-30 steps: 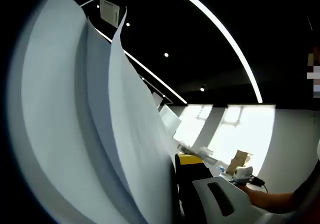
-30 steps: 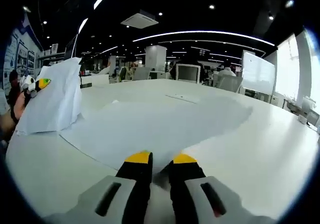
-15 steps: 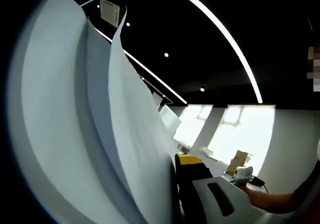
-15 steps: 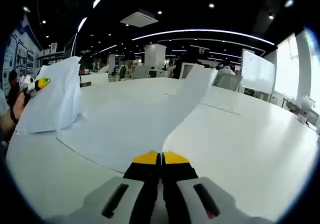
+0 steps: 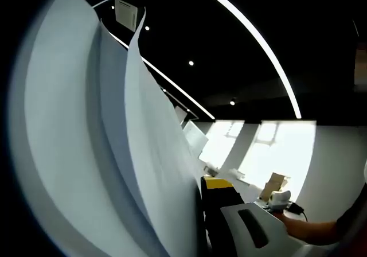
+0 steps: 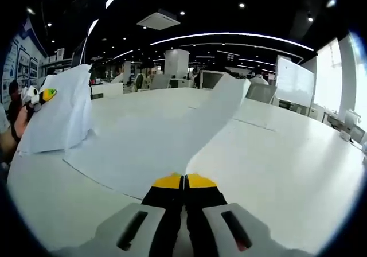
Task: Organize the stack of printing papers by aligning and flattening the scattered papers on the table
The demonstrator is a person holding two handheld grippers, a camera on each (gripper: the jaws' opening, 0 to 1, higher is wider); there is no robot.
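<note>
Unmoved: 2 hand-held grippers [image 6: 184, 179] (both pinching paper [image 6: 172, 131])

White table [image 6: 298, 171], broad, smooth top. On it: one large sheet of paper [image 6: 137, 148] lying across the near middle, its far right corner curled up off the surface; a second flat sheet [image 6: 261, 121] farther off to the right, apart from the first.
</note>
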